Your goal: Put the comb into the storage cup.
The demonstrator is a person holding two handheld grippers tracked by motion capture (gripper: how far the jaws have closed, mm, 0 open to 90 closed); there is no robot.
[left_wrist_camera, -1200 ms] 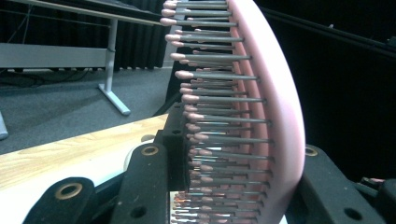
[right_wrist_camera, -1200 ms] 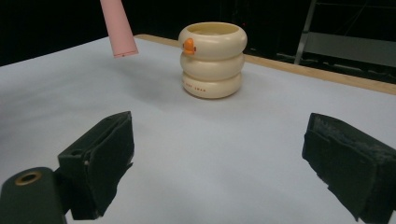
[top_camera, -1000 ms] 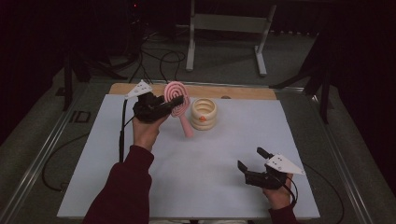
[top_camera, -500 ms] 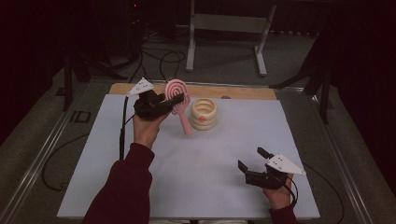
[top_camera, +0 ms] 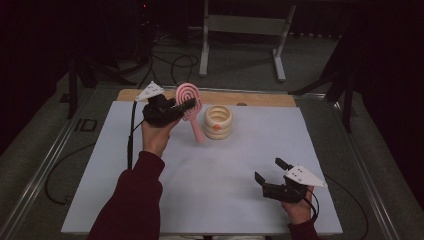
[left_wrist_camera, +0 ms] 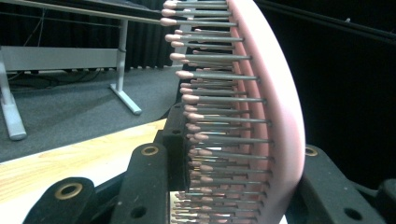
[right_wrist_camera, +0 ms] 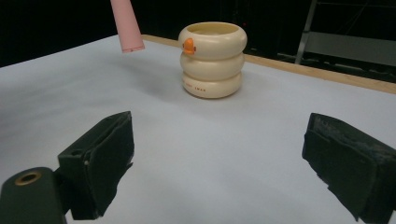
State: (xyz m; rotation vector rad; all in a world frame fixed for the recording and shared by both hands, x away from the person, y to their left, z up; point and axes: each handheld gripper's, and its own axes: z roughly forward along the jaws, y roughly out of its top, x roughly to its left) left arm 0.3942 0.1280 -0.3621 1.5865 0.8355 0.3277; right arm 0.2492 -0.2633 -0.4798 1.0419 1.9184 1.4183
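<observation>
The room is dim and dark toward the frame edges; the white rectangular table sheet [top_camera: 210, 170] glows evenly, shadows soft, while the near pink bristled plastic hairbrush [left_wrist_camera: 261, 116] blurs slightly.

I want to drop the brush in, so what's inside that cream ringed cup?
In the high view, the cream cup's upper inside wall looks bare and pale. Its bottom is hidden by the rim, so I can't tell if anything lies there. The pink hairbrush hangs beside it, clamped in the left gripper.

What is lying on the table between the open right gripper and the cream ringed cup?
Nothing: in the right gripper view, bare white table runs from the right gripper to the cream ringed cup.
</observation>
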